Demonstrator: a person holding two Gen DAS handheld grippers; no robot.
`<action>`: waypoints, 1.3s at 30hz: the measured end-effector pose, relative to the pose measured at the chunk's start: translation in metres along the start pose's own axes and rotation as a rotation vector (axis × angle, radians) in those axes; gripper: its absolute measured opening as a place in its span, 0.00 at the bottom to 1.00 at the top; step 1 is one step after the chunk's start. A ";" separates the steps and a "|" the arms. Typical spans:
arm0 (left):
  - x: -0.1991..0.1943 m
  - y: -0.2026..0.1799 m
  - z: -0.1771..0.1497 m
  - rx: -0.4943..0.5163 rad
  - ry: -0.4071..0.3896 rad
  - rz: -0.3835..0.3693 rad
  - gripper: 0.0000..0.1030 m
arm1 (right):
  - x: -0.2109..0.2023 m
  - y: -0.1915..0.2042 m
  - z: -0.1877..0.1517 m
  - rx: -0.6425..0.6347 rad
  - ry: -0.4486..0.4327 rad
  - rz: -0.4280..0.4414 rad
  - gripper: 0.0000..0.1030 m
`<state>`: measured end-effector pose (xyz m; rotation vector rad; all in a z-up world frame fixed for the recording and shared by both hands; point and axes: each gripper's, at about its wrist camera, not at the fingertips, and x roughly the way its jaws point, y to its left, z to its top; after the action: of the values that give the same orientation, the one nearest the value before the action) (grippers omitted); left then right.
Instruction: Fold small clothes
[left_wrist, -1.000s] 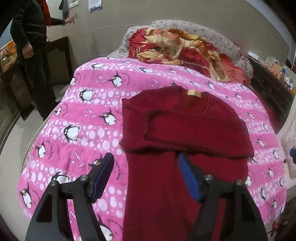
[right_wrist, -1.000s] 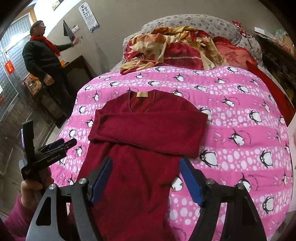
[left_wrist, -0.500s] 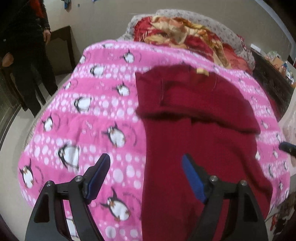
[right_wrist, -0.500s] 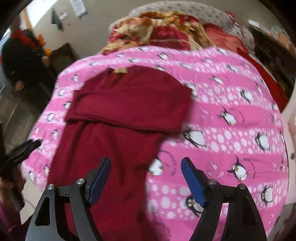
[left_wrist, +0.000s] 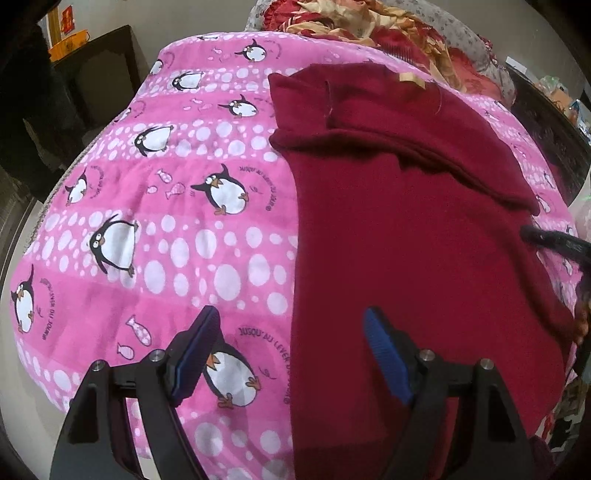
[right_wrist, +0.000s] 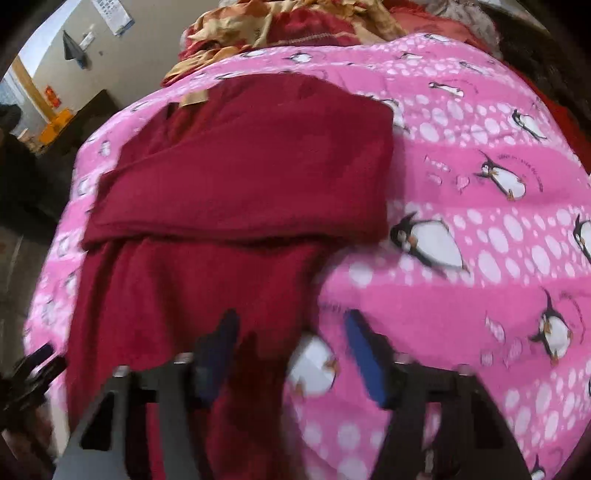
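Note:
A dark red sweater (left_wrist: 406, 229) lies flat on a pink penguin blanket (left_wrist: 166, 221), its sleeves folded across the chest and a tan neck label at the far end. My left gripper (left_wrist: 291, 350) is open and empty, straddling the sweater's lower left edge just above the cloth. My right gripper (right_wrist: 291, 354) is open and empty, straddling the sweater's (right_wrist: 229, 192) lower right edge; this view is blurred. The right gripper's black tips also show at the right edge of the left wrist view (left_wrist: 554, 240).
The blanket (right_wrist: 480, 258) covers a bed. A heap of red and yellow bedding (left_wrist: 369, 22) and pillows lies beyond the sweater. Dark furniture (left_wrist: 92, 81) stands on the left beside the bed, floor below it.
Both grippers have moved down and closer to the sweater's lower end, the left toward its left edge, the right toward its right edge. Both have stayed open.

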<state>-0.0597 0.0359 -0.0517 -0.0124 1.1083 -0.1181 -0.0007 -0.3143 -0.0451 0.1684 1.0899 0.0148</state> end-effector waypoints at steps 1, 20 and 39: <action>0.001 -0.001 -0.001 0.006 0.005 0.004 0.77 | -0.001 0.002 0.002 -0.039 0.006 -0.005 0.07; -0.005 -0.006 -0.017 0.046 0.010 0.063 0.77 | -0.070 -0.006 -0.049 -0.069 0.057 0.150 0.59; -0.031 0.015 -0.054 0.002 0.059 -0.011 0.77 | -0.087 -0.020 -0.091 -0.038 0.026 0.200 0.32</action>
<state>-0.1202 0.0564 -0.0489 -0.0136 1.1667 -0.1303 -0.1225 -0.3307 -0.0122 0.2430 1.0943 0.2175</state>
